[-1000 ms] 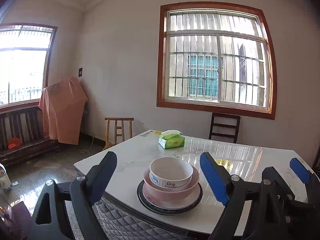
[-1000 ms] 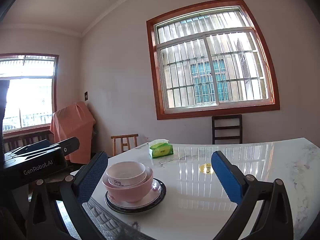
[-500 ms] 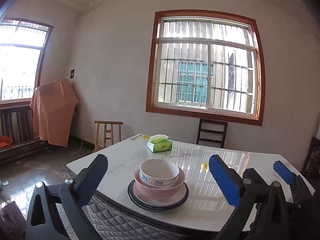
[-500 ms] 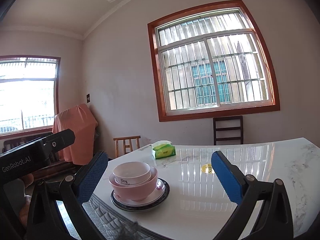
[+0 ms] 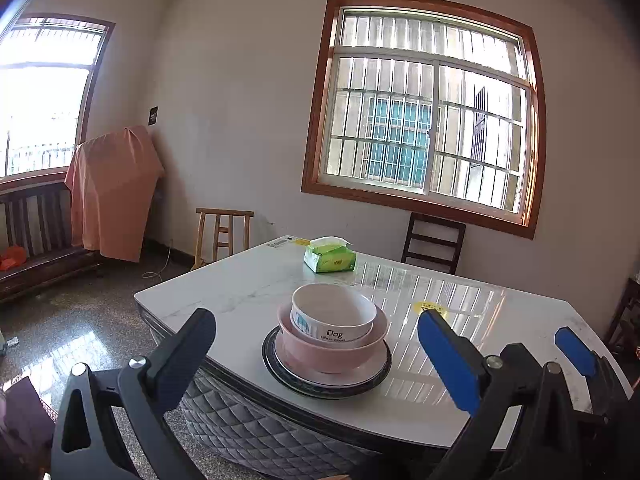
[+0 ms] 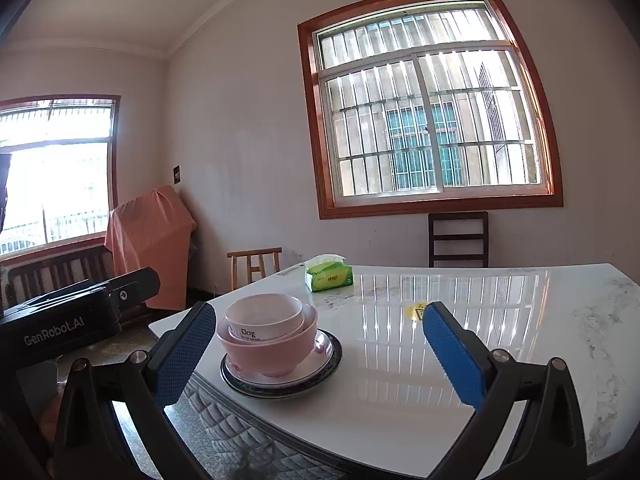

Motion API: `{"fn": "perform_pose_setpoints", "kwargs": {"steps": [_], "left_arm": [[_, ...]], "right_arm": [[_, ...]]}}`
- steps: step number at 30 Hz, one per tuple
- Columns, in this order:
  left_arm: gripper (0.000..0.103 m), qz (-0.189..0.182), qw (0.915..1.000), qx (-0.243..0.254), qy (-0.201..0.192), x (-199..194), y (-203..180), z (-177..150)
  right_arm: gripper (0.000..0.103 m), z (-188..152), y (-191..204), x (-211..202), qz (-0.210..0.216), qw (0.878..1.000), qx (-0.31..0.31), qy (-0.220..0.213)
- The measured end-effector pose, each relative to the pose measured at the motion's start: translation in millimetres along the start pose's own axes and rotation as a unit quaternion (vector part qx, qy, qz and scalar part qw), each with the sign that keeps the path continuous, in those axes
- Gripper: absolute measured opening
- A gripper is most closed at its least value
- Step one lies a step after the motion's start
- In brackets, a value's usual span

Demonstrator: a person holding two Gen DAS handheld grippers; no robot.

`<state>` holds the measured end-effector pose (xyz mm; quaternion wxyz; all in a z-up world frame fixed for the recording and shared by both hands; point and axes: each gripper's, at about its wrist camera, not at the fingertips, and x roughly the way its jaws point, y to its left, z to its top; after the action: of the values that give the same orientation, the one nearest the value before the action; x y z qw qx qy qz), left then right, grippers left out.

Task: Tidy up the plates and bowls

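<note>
Left claw has backed up from the stack since a second ago. Both it and the right claw are wide and empty; white bowl nests in pink bowl on plates, tidy near the counter edge.

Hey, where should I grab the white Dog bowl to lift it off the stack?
Pinch the white bowl by its rim, coming from above on the near side. It sits nested upright in the pink bowl, so only its upper wall is exposed.
</note>
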<state>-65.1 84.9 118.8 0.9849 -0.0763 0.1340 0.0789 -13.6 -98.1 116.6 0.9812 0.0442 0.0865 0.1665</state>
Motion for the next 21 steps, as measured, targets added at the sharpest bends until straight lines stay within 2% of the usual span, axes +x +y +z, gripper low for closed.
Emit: {"fn": "perform_pose_setpoints", "kwargs": {"steps": [9,17,21], "left_arm": [[0.103,0.008,0.9995,0.0,0.03,24,3,-13],[0.103,0.039,0.9985,0.008,0.036,50,7,-31],[0.103,0.044,0.9979,0.007,0.047,64,10,-47]], "right_arm": [[0.103,-9,2,7,0.0,1.0,-0.005,0.018],[0.103,-23,-1,19,-0.021,0.999,-0.016,0.032],[0.103,-35,-8,29,-0.03,0.998,0.0,0.052]]}}
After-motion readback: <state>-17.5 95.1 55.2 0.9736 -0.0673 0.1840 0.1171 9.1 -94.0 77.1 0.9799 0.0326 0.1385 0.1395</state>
